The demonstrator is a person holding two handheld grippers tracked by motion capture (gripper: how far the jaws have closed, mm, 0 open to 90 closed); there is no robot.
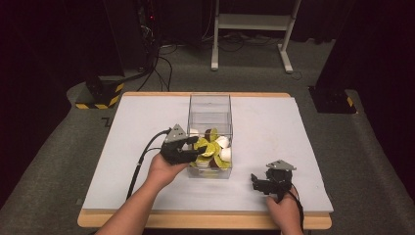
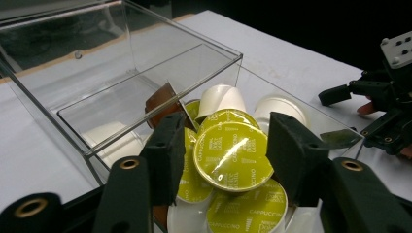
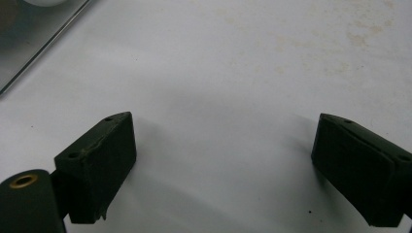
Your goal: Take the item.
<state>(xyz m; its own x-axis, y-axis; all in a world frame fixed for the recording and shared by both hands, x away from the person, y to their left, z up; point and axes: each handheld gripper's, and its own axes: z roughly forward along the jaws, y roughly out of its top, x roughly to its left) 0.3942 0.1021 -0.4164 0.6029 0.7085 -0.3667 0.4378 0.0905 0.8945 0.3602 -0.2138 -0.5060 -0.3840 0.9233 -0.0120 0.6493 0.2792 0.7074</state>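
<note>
- The left claw (image 2: pixel 221 160) reaches into the clear plastic box (image 1: pixel 209 105) on the table (image 1: pixel 264 132), jaws wide on either side of a green-lidded coffee capsule (image 2: pixel 232 156) on the pile.
- The capsule looks light, thin-walled and crushable with a slick foil lid; the rim sides seem the best hold.
- The left claw's view shows "cappuccino" printed on the lids, unreadable from above.
- The right claw (image 1: pixel 262 183) rests wide and empty on the table.

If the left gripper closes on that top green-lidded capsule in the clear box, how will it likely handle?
The capsule is probably light, a small plastic cup. Its glossy foil lid looks slippery and easily dented. It lies tilted on other loose capsules, so it may shift or slide as the left gripper, jaws open around it, closes.
</note>
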